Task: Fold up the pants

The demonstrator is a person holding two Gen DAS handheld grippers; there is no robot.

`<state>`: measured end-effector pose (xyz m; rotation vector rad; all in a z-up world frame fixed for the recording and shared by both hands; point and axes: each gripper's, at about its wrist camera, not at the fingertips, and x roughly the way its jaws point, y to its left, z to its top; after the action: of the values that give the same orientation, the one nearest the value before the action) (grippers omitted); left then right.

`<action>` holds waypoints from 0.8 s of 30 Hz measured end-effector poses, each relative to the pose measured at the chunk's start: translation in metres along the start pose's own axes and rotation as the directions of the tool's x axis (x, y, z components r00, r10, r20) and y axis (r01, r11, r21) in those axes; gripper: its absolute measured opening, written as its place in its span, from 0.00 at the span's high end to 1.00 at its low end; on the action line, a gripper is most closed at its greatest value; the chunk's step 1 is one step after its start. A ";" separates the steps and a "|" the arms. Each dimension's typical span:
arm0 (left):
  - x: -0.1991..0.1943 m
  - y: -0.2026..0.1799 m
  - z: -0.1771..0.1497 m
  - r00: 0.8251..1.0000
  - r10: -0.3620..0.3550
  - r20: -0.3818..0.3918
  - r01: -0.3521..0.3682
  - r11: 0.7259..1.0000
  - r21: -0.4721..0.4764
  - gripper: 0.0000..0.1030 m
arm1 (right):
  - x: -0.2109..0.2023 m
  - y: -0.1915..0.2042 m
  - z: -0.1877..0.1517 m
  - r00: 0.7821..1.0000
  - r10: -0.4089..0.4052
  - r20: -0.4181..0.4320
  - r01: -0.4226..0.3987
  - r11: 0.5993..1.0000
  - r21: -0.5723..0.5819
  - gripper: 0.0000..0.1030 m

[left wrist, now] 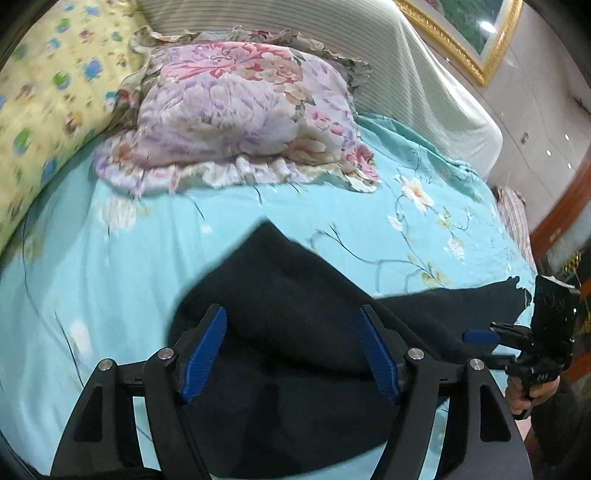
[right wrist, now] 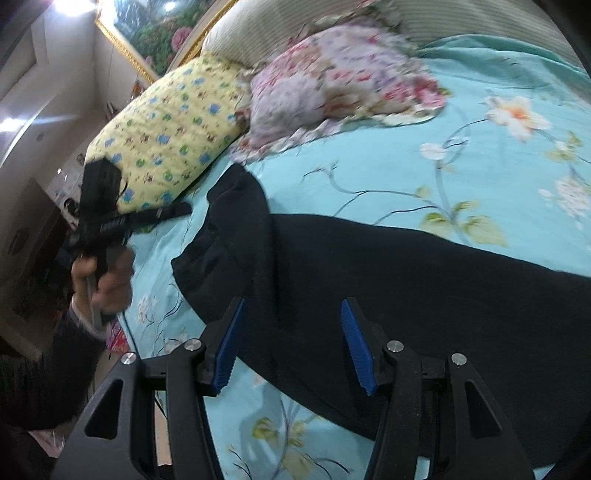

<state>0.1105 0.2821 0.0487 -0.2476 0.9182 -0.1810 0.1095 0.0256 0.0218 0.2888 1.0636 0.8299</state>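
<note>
Dark navy pants (left wrist: pixel 288 295) lie on a light blue flowered bedsheet (left wrist: pixel 110 266), one end folded over into a raised hump. My left gripper (left wrist: pixel 291 314) is open, its blue pads on either side of that hump, just above the cloth. In the right wrist view the pants (right wrist: pixel 369 266) stretch from the centre to the right edge. My right gripper (right wrist: pixel 291 310) is open and empty, hovering over the pants. The right gripper also shows in the left wrist view (left wrist: pixel 480 336), and the left gripper in the right wrist view (right wrist: pixel 177 211).
A floral pillow (left wrist: pixel 240 110) and a yellow patterned pillow (left wrist: pixel 48 110) lie at the head of the bed, against a striped headboard cover (left wrist: pixel 295 22). A gold-framed picture (left wrist: pixel 465 33) hangs on the wall. The bed's edge (left wrist: pixel 517 236) is to the right.
</note>
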 end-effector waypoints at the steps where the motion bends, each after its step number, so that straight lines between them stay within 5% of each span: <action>1: 0.005 0.008 0.011 0.999 -0.028 -0.018 0.028 0.999 0.016 0.25 | 0.006 0.003 0.003 1.000 0.003 -0.013 -0.003 1.000 -0.010 0.47; 6: 0.031 0.026 0.042 0.986 -0.126 -0.112 0.134 0.989 0.067 0.22 | 0.030 0.012 0.017 0.998 0.019 -0.060 -0.021 0.999 -0.043 0.47; 14: 0.087 0.039 0.053 0.949 -0.162 -0.271 0.190 0.979 0.078 0.24 | 0.065 0.013 0.030 0.991 0.016 -0.136 -0.025 0.998 -0.065 0.47; 17: 0.089 0.037 0.051 0.946 -0.180 -0.271 0.210 0.974 0.086 0.44 | 0.071 0.014 0.032 0.989 0.016 -0.150 -0.028 0.996 -0.083 0.50; 21: 0.080 0.028 0.047 0.956 -0.168 -0.239 0.200 0.973 0.117 0.71 | 0.081 0.021 0.032 0.984 0.032 -0.176 -0.051 0.993 -0.104 0.86; 22: 0.077 0.026 0.046 0.959 -0.169 -0.229 0.201 0.971 0.127 0.82 | 0.083 0.023 0.031 0.984 0.024 -0.176 -0.045 0.992 -0.119 0.90; 24: 0.066 0.021 0.045 0.967 -0.160 -0.199 0.191 0.971 0.147 0.86 | 0.087 0.027 0.032 0.986 -0.006 -0.170 -0.018 0.990 -0.142 0.93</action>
<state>0.1869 0.2912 0.0181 -0.1592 1.0609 -0.4492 0.1444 0.1117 -0.0042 0.1010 1.1555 0.9439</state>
